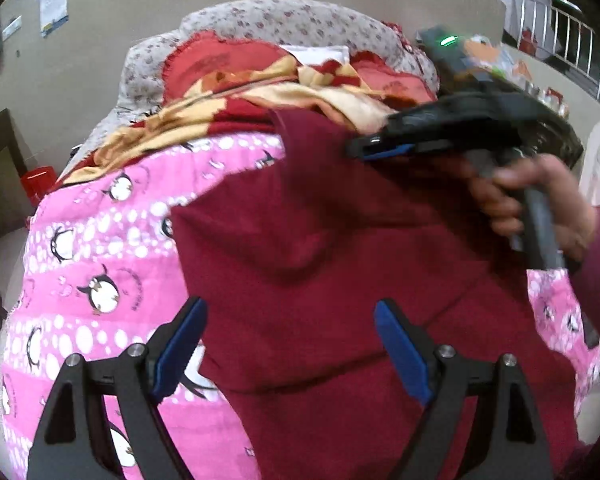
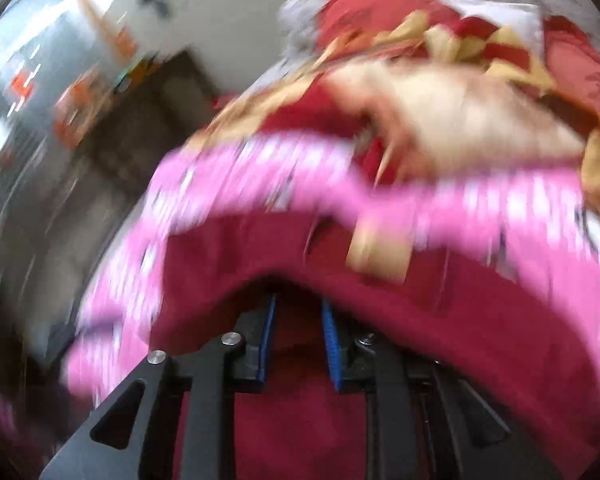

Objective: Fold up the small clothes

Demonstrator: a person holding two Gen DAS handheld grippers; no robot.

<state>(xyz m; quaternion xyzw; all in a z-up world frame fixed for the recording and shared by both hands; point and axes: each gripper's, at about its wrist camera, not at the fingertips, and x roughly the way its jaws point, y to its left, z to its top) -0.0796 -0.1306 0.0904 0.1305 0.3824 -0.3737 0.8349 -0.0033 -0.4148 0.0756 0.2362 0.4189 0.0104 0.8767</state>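
Note:
A dark red garment (image 1: 340,264) lies on a pink penguin-print bedspread (image 1: 100,272). My left gripper (image 1: 292,332) is open just above the garment's near part, its blue pads either side of the cloth. My right gripper (image 1: 360,151) shows at the upper right in the left wrist view, shut on the garment's far edge and lifting it. The right wrist view is blurred; there the right gripper (image 2: 298,312) has its blue pads close together with the dark red garment (image 2: 460,320) draped over and between them.
A red and gold blanket (image 1: 260,92) is bunched at the far end of the bed, with a floral pillow (image 1: 284,20) behind it. A red bin (image 1: 36,184) stands on the floor at the left. A metal railing (image 1: 564,40) is at the far right.

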